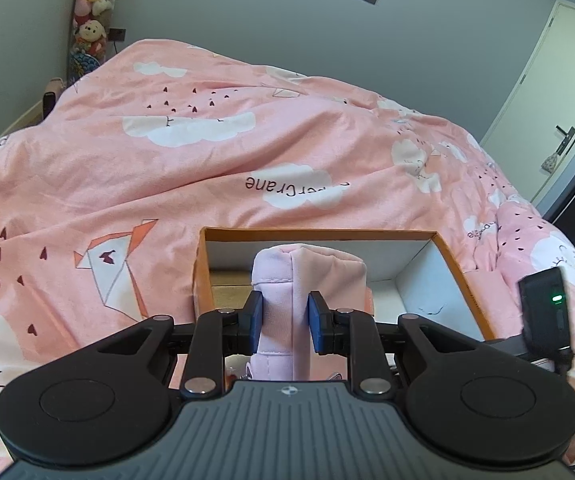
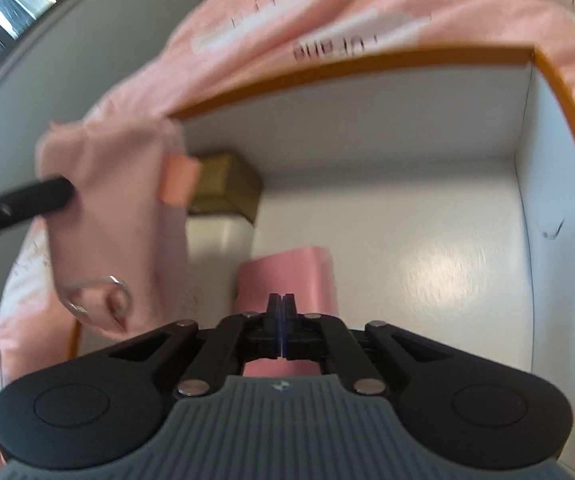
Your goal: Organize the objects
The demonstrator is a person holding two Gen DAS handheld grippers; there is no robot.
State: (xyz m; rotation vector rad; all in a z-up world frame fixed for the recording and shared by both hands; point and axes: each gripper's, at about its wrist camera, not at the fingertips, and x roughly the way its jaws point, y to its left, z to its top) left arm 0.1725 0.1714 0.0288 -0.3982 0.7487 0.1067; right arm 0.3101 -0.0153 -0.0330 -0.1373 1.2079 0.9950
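the left gripper [image 1: 285,322] has its blue pads clamped on a soft pale pink fabric pouch [image 1: 307,276], held upright over the near edge of the orange-rimmed white cardboard box [image 1: 453,264], seemingly so it can drop in tidily; the box sits on the pink cloud-print duvet [image 1: 207,152]; inside it, along the left wall, a gold-brown carton [image 2: 227,186] and a pink rectangular packet [image 2: 287,276] already lie; the right gripper [image 2: 282,300], jaws fully together and carrying nothing, hangs above that packet, perhaps ready to nudge it aside.
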